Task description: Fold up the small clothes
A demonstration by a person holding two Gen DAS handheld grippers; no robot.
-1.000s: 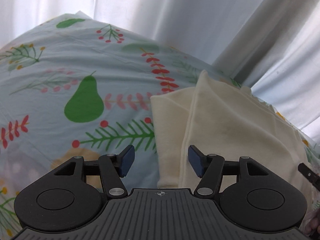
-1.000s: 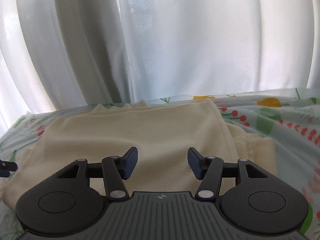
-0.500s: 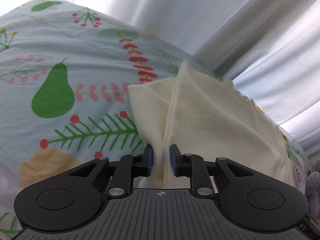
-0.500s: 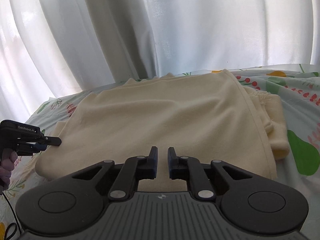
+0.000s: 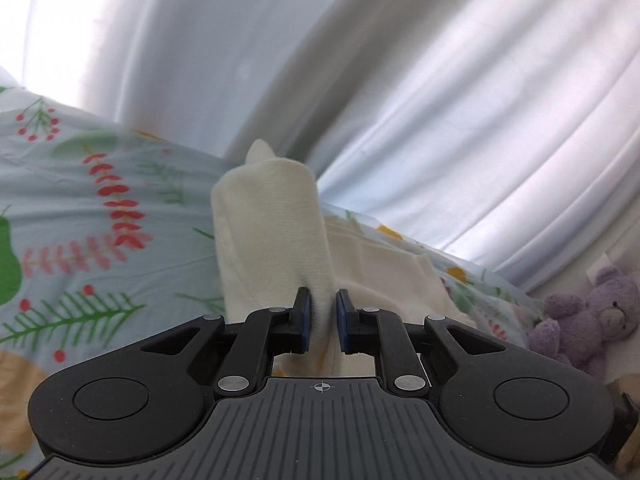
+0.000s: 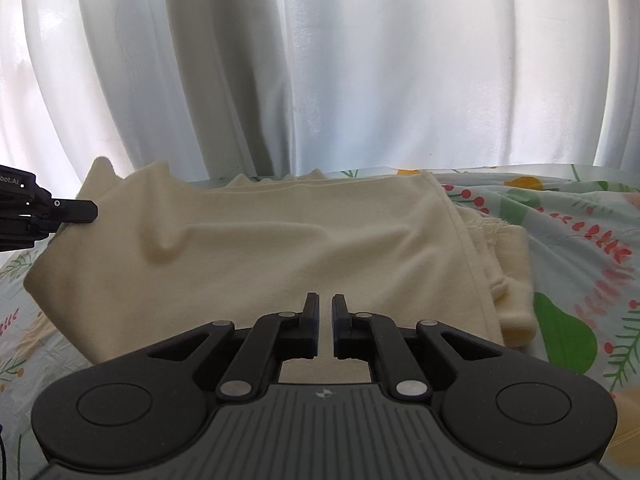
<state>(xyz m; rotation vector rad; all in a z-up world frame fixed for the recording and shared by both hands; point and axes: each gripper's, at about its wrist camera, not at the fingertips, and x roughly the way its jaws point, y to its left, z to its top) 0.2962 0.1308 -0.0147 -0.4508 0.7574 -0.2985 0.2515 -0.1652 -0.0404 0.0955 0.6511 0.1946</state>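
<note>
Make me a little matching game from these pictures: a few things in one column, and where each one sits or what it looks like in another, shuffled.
Things:
1. cream cloth
2. teddy bear
3. curtain
4. bedsheet

Descriptions:
A. purple, sitting at the far right edge of the left view
B. white, hanging behind the bed
C. pale blue with pears, red berries and green sprigs
D. pinched in the left tool and lifted at one corner

Pairs: 1-D, 2-A, 3-B, 4-C
</note>
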